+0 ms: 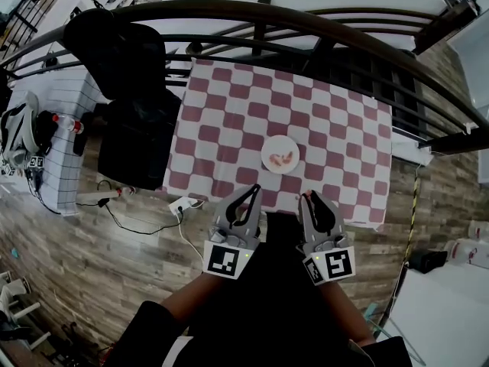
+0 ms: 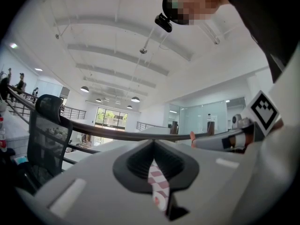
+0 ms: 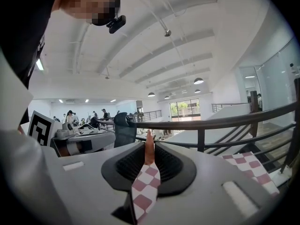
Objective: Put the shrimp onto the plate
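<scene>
A white plate [image 1: 278, 156] sits near the middle of the red-and-white checked tablecloth [image 1: 229, 105] and holds pink shrimp [image 1: 284, 159]. Both grippers hover side by side short of the table's near edge. My right gripper [image 1: 309, 198] is shut on one orange-pink shrimp [image 3: 149, 150], whose tip pokes out between the jaws. That shrimp tip [image 2: 192, 136] also shows from the left gripper view. My left gripper [image 1: 253, 191] is shut with nothing in it. Only a thin slit remains between its jaws, and the checked cloth [image 2: 157, 182] shows through it.
A black office chair [image 1: 126, 82] stands at the table's left side. A dark curved railing [image 1: 306, 23] runs behind the table. A white power strip [image 1: 183, 203] with cables lies on the wooden floor near the table's front left corner. A cluttered white table [image 1: 53, 121] stands far left.
</scene>
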`<state>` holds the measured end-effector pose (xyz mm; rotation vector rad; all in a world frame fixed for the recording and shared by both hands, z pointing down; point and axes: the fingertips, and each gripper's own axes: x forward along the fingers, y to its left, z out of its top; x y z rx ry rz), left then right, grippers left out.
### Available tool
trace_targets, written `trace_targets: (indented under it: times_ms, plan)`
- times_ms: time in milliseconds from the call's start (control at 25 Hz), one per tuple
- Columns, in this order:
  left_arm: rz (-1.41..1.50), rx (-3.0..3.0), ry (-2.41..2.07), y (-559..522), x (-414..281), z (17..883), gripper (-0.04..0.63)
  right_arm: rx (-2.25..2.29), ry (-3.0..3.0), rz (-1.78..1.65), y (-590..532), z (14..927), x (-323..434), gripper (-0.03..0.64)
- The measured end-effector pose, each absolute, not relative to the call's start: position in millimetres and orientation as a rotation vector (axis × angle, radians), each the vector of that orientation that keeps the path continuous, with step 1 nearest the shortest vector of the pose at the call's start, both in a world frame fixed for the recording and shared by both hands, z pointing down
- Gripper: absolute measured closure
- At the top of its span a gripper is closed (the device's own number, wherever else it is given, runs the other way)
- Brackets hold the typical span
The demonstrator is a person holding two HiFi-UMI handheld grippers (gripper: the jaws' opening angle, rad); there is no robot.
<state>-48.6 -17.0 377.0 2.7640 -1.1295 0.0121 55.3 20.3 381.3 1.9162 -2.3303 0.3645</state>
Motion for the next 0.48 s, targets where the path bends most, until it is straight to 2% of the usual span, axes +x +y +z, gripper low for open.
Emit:
trace_targets:
  times_ms: [480]
  plan:
    - [0.096,2.714,-1.263,-69.9,-30.4,394.9,0.588,1.744,-2.448,0.460,-52.1,410.2,70.3,0.554]
